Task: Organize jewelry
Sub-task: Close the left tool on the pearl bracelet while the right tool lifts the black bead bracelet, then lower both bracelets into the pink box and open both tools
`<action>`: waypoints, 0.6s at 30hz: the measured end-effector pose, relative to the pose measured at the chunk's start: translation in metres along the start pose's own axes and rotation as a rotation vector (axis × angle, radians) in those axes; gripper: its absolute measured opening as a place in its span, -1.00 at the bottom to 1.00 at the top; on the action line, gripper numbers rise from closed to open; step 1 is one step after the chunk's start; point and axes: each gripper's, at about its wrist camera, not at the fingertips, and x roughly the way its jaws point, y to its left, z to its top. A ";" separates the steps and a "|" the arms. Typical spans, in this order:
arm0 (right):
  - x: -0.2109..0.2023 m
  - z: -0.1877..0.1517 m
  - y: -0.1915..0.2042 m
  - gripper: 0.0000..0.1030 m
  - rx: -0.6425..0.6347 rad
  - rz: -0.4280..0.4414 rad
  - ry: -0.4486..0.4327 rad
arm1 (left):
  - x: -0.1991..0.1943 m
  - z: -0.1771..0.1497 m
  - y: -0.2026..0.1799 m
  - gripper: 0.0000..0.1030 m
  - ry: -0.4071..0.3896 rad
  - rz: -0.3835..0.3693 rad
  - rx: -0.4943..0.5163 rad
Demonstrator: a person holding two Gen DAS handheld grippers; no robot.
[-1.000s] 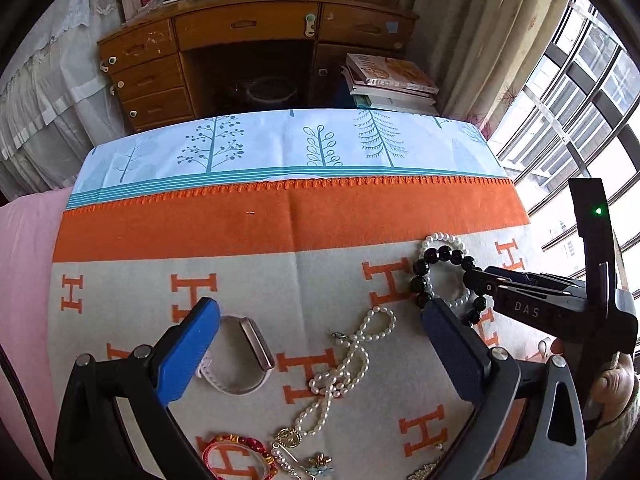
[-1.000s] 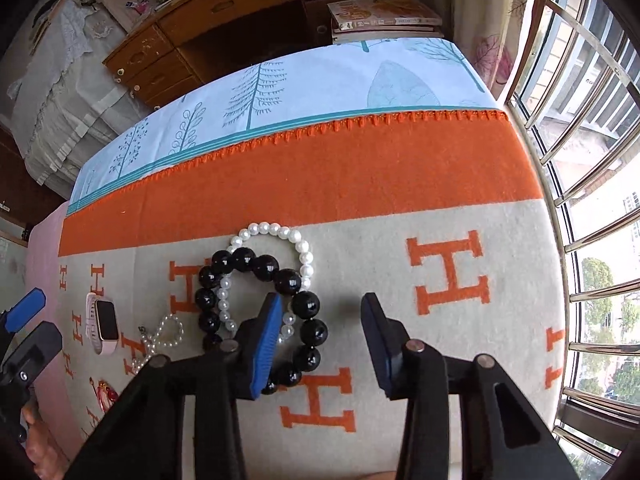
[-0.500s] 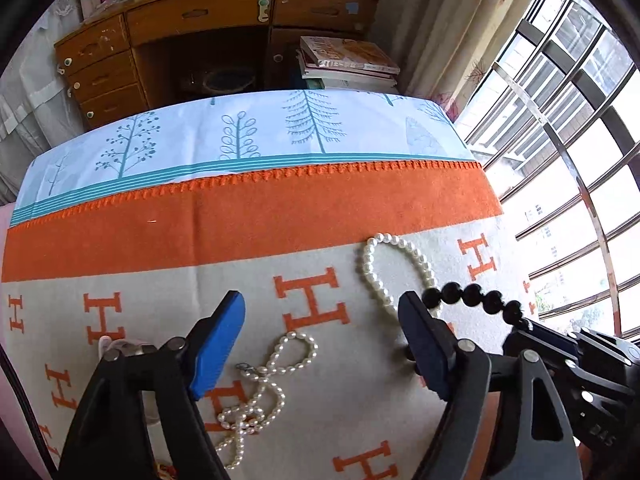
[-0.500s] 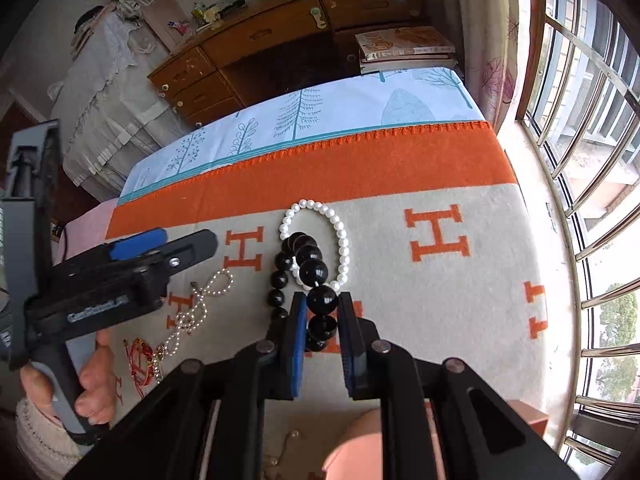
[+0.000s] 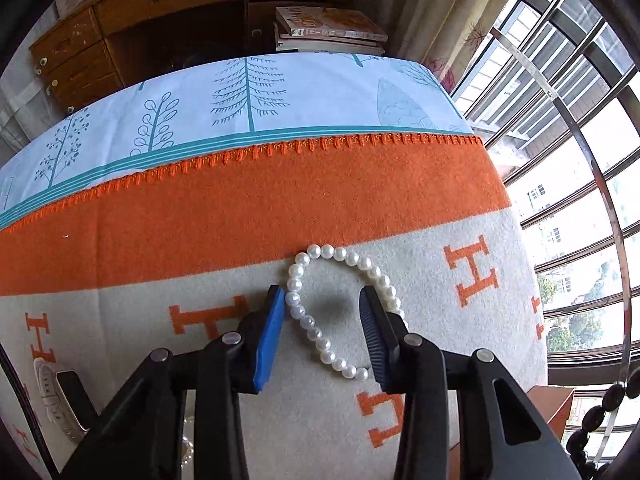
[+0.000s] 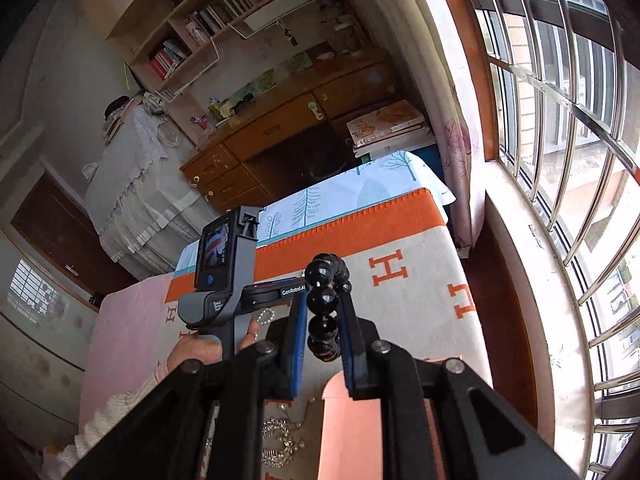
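A white pearl bracelet lies on the cream and orange H-pattern blanket. My left gripper points down over it with its jaws closing. Its blue pads straddle the loop: the left strand sits just inside the left pad and the right strand runs behind the right finger. No squeeze shows. My right gripper is raised above the bed and shut on a black bead bracelet, which sticks up between its pads. Those black beads also hang at the left wrist view's lower right edge.
A pink-strapped watch lies at the lower left. A pale orange box and sparkly jewellery sit under the right gripper, with a pearl necklace behind. A barred window lines the right side, and a wooden desk stands beyond the bed.
The left gripper moved right and down over the pearl bracelet, and its jaws narrowed. The right gripper shut on the black bead bracelet and lifted it off the blanket.
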 end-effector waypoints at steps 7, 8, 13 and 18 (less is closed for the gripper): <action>-0.023 -0.026 -0.001 -0.71 -0.003 0.021 -0.014 | 0.006 0.012 -0.007 -0.90 0.053 0.100 0.058; -0.025 -0.030 -0.003 -0.71 -0.002 0.025 -0.010 | 0.006 0.013 -0.005 -0.90 0.060 0.085 0.044; -0.028 -0.044 -0.010 -0.71 0.025 0.035 -0.003 | -0.010 0.000 0.000 -0.91 0.047 0.049 0.021; -0.028 -0.059 -0.020 -0.71 0.041 0.012 0.009 | -0.067 -0.024 -0.019 -0.91 -0.037 -0.027 0.063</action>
